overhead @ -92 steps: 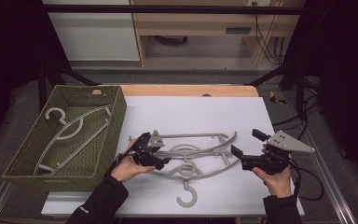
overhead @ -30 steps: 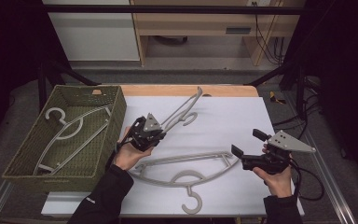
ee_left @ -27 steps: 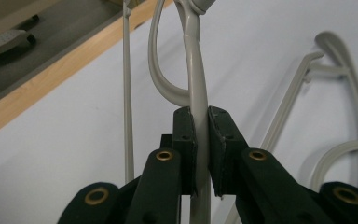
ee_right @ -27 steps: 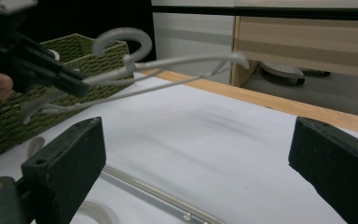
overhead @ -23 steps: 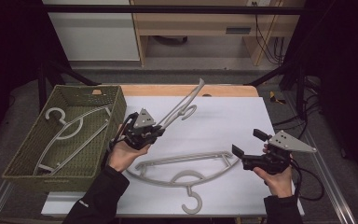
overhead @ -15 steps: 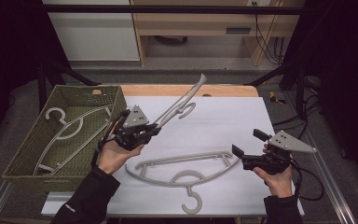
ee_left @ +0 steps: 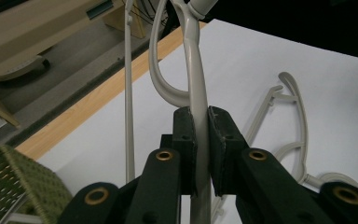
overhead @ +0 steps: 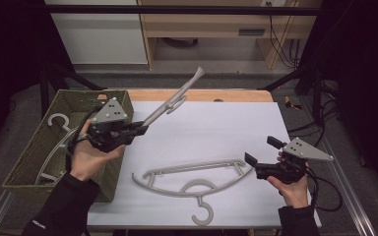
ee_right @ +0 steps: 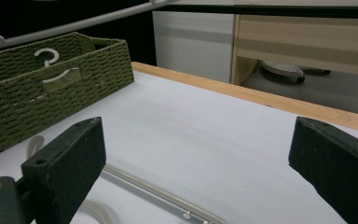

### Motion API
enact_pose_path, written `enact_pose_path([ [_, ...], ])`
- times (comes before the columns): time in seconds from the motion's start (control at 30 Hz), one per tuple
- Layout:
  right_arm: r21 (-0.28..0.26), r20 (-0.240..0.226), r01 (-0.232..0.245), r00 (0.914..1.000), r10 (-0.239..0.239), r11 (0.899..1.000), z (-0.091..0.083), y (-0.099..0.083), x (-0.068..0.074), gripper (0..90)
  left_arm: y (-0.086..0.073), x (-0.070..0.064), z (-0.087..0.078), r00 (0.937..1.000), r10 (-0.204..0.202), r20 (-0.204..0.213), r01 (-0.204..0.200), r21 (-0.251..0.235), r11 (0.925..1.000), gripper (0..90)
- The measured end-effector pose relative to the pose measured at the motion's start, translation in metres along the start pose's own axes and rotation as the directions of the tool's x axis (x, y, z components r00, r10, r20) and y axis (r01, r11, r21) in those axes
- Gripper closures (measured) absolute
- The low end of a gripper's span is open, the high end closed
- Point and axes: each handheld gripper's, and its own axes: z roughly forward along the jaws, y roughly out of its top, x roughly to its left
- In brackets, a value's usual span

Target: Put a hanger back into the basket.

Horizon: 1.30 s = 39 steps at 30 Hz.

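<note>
My left gripper (overhead: pixel 137 129) is shut on a grey plastic hanger (overhead: pixel 177 99) and holds it lifted over the table's left part, beside the green woven basket (overhead: pixel 27 152). In the left gripper view the hanger's arm (ee_left: pixel 196 93) is pinched between the black pads (ee_left: pixel 184 140). A second grey hanger (overhead: pixel 192 176) lies flat on the white table (overhead: pixel 216 128) near the front. My right gripper (overhead: pixel 258 158) rests at the front right, open, its jaws wide apart just right of that hanger's end. The basket holds more hangers (overhead: pixel 54 147).
The basket (ee_right: pixel 37 93) stands at the table's left edge. A wooden strip (overhead: pixel 197 95) runs along the table's far edge, with a white cabinet (overhead: pixel 98 29) and a wooden bench (overhead: pixel 216 24) beyond. A cable (overhead: pixel 325 196) trails from the right gripper.
The left gripper took hold of one of the two hangers, lifted it off the table and carried it left toward the basket. The right gripper has stayed put and open.
</note>
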Motion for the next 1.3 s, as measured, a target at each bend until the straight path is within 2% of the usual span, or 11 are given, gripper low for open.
enact_pose_path([
  [0.13, 0.001, -0.001, 0.000, 1.0000, 0.000, 1.000, 0.000, 0.000, 0.000, 4.0, -0.003, 0.015, -0.018, 0.9994, 0.005, -0.035, -0.005, 0.019, 0.9998, 82.1],
  [0.23, -0.003, -0.001, 0.003, 1.0000, -0.003, 1.000, -0.001, 0.000, -0.001, 4.0, -0.010, 0.029, -0.031, 0.9986, -0.006, -0.052, 0.007, 0.030, 0.9995, 82.1],
  [0.33, -0.003, 0.002, -0.001, 1.0000, 0.001, 1.000, 0.000, 0.000, -0.001, 4.0, -0.020, 0.041, -0.041, 0.9966, -0.036, -0.074, 0.038, 0.028, 0.9989, 82.1],
  [0.57, 0.005, 0.002, 0.000, 1.0000, 0.000, 1.000, 0.001, -0.001, 0.000, 4.0, -0.043, 0.068, -0.056, 0.9920, -0.070, -0.106, 0.076, 0.060, 0.9953, 82.1],
  [0.67, 0.008, 0.002, -0.001, 1.0000, 0.001, 1.000, 0.001, -0.001, 0.000, 4.0, -0.052, 0.079, -0.061, 0.9899, -0.087, -0.112, 0.094, 0.058, 0.9938, 82.1],
  [0.93, 0.009, 0.006, 0.001, 1.0000, -0.001, 1.000, 0.001, -0.001, 0.000, 4.0, -0.076, 0.094, -0.081, 0.9859, -0.114, -0.122, 0.125, 0.081, 0.9889, 82.1],
  [1.2, 0.010, 0.006, 0.002, 1.0000, -0.003, 1.000, 0.002, -0.001, 0.000, 4.0, -0.099, 0.114, -0.093, 0.9754, -0.176, -0.132, 0.186, 0.066, 0.9803, 82.0],
  [1.3, 0.010, 0.009, 0.002, 1.0000, -0.002, 1.000, 0.002, -0.001, 0.000, 4.0, -0.107, 0.120, -0.095, 0.9754, -0.182, -0.124, 0.192, 0.074, 0.9785, 82.0],
])
